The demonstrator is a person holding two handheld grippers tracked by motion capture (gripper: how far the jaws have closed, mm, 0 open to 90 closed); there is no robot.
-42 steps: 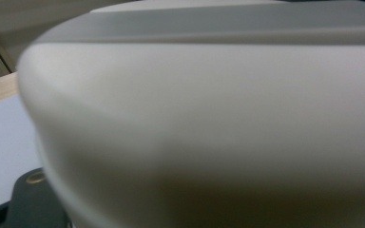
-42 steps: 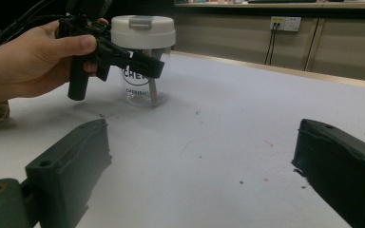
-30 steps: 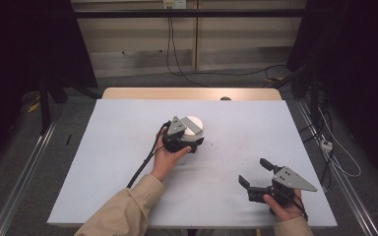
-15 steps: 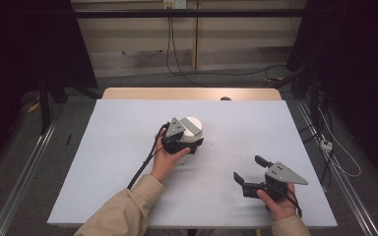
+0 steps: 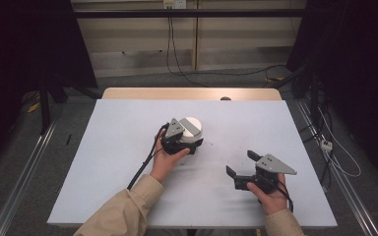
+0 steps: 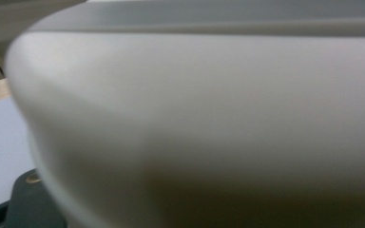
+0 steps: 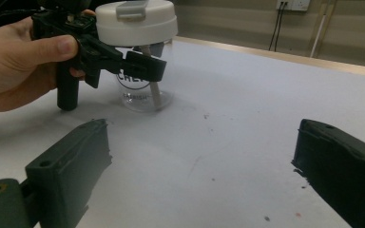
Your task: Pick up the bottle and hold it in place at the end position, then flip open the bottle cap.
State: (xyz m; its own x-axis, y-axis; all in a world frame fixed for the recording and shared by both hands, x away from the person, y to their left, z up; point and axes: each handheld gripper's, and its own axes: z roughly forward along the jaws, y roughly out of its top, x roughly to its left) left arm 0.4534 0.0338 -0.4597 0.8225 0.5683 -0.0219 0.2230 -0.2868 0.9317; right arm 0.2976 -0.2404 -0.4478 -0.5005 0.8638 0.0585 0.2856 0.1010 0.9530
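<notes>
1. Two hand-held grippers work over a white bench [image 5: 103, 162]; items run left to right as seen from the high view.
2. Left gripper [image 5: 191, 143]: held at the side of a clear jar [image 7: 140, 97] with a white lid [image 5: 193, 126], near the middle of the bench. In the right gripper view its black fingers [image 7: 145, 66] cross the clear wall just under the lid. Whether they are clamped on the jar or merely laid against it cannot be told; the left gripper view sits too close to the white lid to help.
3. Clear jar: stands upright on the bench, lid seated, with a grey tab [image 7: 132, 9] on top of the lid. Dark lettering shows on the wall, too partial to read.
4. Right gripper [image 5: 243, 164]: low over the near right part of the bench, well apart from the jar, fingers [image 7: 69, 159] wide apart and holding nothing, aimed toward the jar.
5. Judged step: steadying the jar so the free gripper can come to the lid. To do it well, keep the left grip below the lid rim, keep the jar base flat on the bench, and bring the right fingers in level with the lid before closing, so the jar is not tipped or pushed.
</notes>
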